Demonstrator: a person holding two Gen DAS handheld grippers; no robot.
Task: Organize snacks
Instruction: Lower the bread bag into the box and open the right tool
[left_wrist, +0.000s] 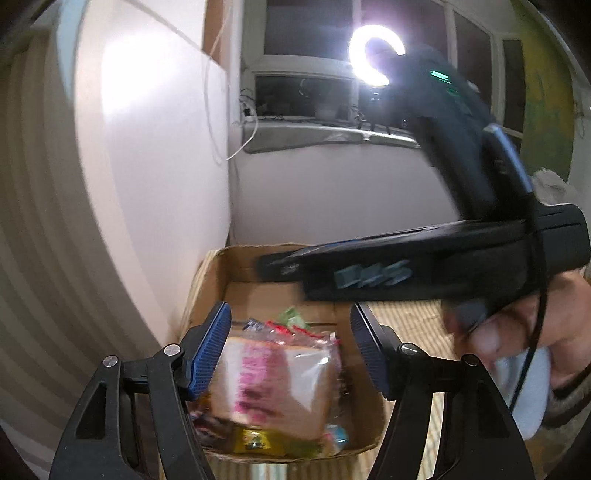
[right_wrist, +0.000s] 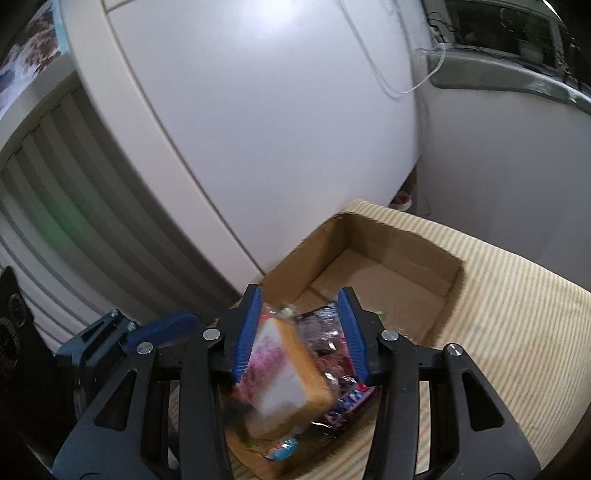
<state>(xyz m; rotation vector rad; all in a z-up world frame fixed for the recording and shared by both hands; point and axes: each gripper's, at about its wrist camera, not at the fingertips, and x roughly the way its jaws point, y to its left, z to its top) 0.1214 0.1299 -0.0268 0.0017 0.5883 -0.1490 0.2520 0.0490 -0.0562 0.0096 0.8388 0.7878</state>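
Left wrist view: the left gripper (left_wrist: 290, 349) hangs with fingers apart over a wrapped sandwich (left_wrist: 273, 384), which lies on other snack packets in the cardboard box (left_wrist: 207, 273).

Right wrist view: the right gripper (right_wrist: 301, 334) has fingers spread above that sandwich (right_wrist: 284, 380), not gripping; the box (right_wrist: 450, 291) rests on a striped cloth (right_wrist: 517, 332).

No text reads clearly. Pale raised letters stand on the side of the right gripper (left_wrist: 373, 277), too blurred to make out, and print on the snack wrappers (right_wrist: 343, 402) is smeared.
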